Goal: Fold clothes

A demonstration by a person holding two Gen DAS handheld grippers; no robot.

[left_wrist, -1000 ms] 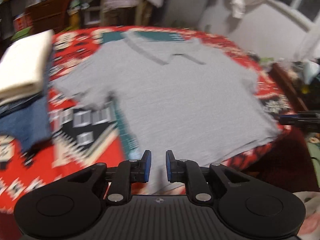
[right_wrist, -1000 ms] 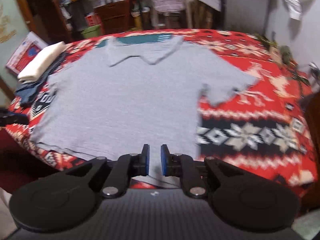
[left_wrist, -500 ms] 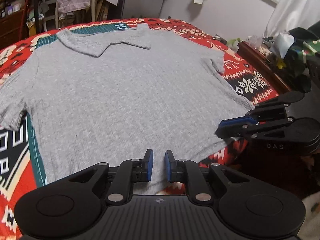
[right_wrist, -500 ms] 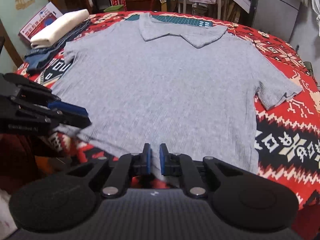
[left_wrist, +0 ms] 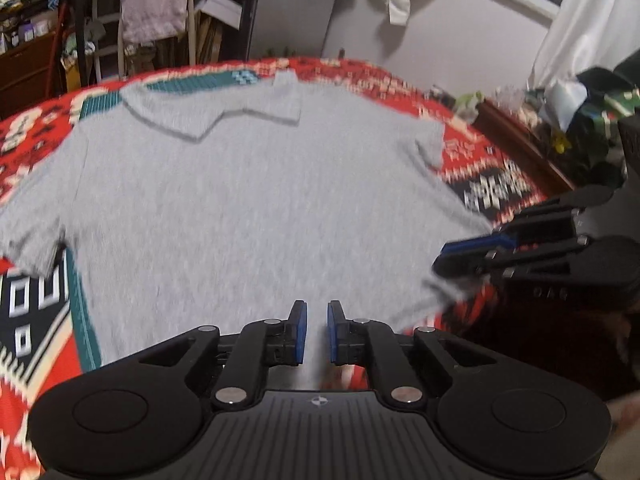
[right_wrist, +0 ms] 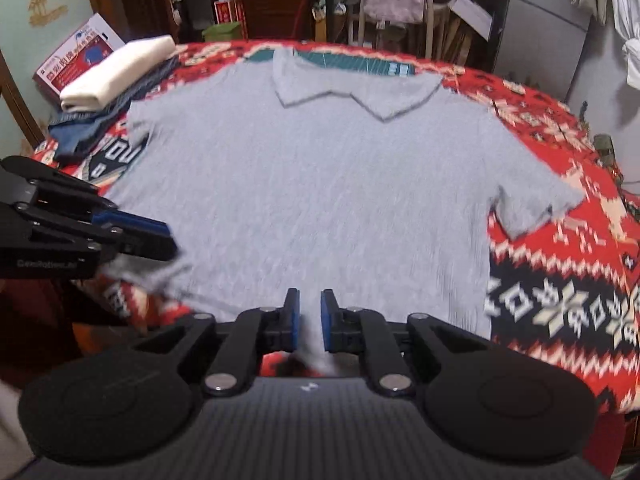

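1. Grey shirt [right_wrist: 320, 184] is lying flat, collar far side, on red patterned desk [right_wrist: 560, 280].
2. Left hand-held gripper [left_wrist: 317, 332] is pinching shirt's near hem.
3. Right hand-held gripper [right_wrist: 307, 320] is pinching hem too.

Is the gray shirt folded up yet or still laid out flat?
Still spread flat. The gray collared knit shirt lies open on the red patterned blanket, both short sleeves out to the sides and collar showing, no fold made.

left wrist: near hem, facing collar | right wrist: same | shared: shirt [left_wrist: 248, 208]
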